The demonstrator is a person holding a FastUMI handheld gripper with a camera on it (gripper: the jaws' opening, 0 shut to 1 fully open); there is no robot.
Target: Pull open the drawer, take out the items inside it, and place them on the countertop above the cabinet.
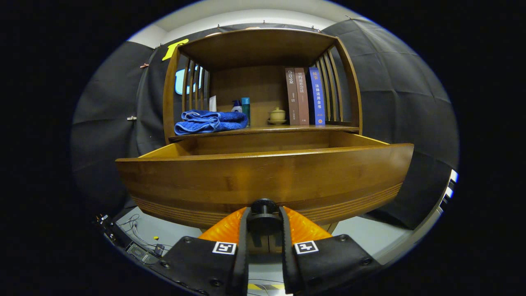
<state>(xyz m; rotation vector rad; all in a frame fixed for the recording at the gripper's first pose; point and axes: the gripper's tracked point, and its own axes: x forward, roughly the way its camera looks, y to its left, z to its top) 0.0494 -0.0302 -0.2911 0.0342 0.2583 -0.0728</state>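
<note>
The wooden drawer (263,176) stands pulled out toward me, its wide front panel just ahead of the fingers. A dark round knob (264,205) at the panel's lower middle sits between my fingertips, and my gripper (264,213) is shut on it. The drawer's inside is hidden behind the front panel; only its side walls and back show. Above the drawer runs the cabinet's countertop (263,130), a wooden shelf under a curved top.
On the countertop lie a folded blue towel (210,121), two small bottles (242,107), a small lidded pot on a saucer (277,115) and three upright books (305,96). Slatted wooden sides close the shelf. Cables and small devices (139,242) lie on the floor below.
</note>
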